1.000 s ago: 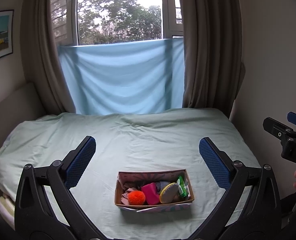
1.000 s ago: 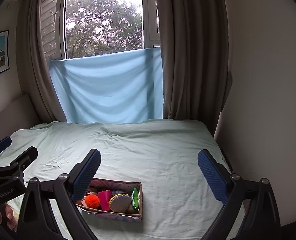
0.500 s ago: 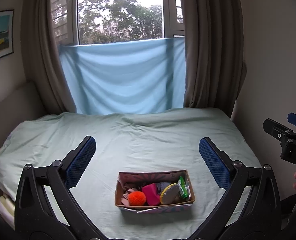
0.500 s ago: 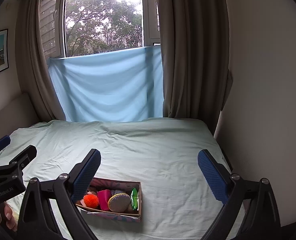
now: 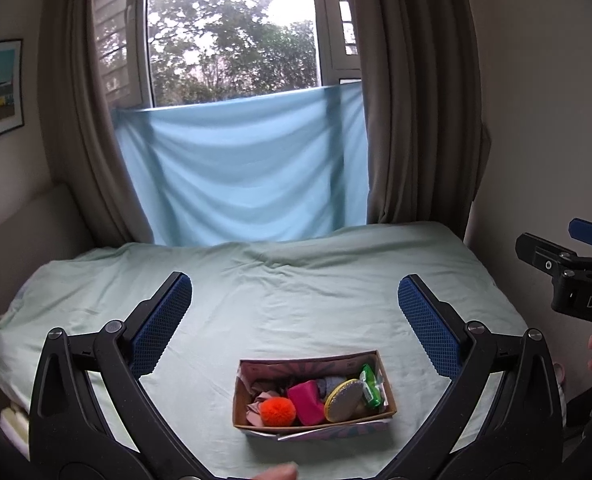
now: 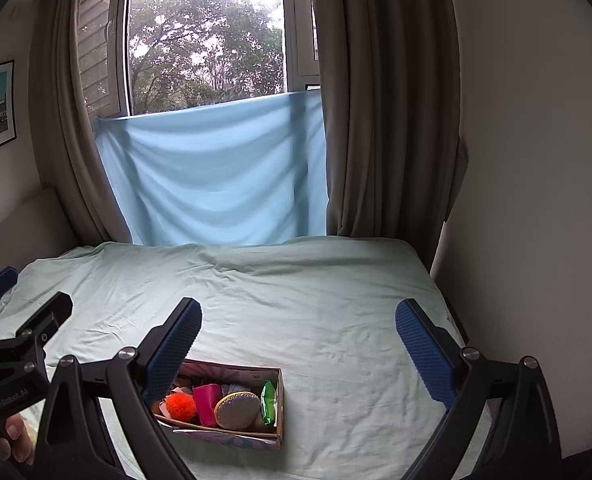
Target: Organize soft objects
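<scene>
A small cardboard box (image 5: pixel 255 368) sits on the pale green bed near its front edge; it also shows in the right wrist view (image 6: pixel 231 369). It holds an orange pompom (image 5: pixel 277 411), a pink soft piece (image 5: pixel 306 400), a glittery oval pad (image 5: pixel 342 400) and a green packet (image 5: pixel 372 388). My left gripper (image 5: pixel 295 322) is open and empty, above and behind the box. My right gripper (image 6: pixel 298 346) is open and empty, up and to the right of the box (image 6: pixel 231 369).
The bed sheet (image 5: pixel 296 280) stretches back to a blue cloth (image 5: pixel 239 168) hung over the window, with brown curtains on both sides. A wall (image 6: pixel 536 200) runs along the bed's right edge. A headboard (image 5: pixel 23 220) stands at the left.
Both views have shifted slightly; the box sits a little lower in both frames. Both grippers stay open.
</scene>
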The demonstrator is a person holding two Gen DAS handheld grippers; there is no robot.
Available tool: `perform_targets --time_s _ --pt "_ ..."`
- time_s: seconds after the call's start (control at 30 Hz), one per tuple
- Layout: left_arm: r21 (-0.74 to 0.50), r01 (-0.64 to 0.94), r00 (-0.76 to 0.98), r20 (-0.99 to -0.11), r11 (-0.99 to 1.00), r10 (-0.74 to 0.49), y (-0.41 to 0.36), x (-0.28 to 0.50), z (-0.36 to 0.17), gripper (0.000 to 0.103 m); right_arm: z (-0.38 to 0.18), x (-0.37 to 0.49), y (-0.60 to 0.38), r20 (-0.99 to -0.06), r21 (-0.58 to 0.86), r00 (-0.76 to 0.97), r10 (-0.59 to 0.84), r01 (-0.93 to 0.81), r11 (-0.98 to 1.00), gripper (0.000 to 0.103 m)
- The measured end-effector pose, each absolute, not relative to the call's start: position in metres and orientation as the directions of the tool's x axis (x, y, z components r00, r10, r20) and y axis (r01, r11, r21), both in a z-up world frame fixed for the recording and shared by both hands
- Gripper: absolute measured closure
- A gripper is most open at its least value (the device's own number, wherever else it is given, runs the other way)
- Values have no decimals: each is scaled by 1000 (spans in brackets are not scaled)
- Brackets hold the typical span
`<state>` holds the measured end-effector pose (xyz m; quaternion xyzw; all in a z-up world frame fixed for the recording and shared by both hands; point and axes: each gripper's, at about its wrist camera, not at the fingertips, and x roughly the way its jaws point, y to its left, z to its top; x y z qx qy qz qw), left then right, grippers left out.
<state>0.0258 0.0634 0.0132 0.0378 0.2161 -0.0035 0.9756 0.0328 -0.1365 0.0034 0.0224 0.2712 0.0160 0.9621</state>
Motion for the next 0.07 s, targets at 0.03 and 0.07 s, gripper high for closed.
perform_targets --time_s 0.03,0.07 --pt "72 20 907 -422 997 12 63 27 12 0 3 34 -137 -523 52 851 44 -19 998 6" --pt "71 21 906 -424 997 11 63 29 12 0 2 36 -137 -524 53 850 44 -19 998 6"
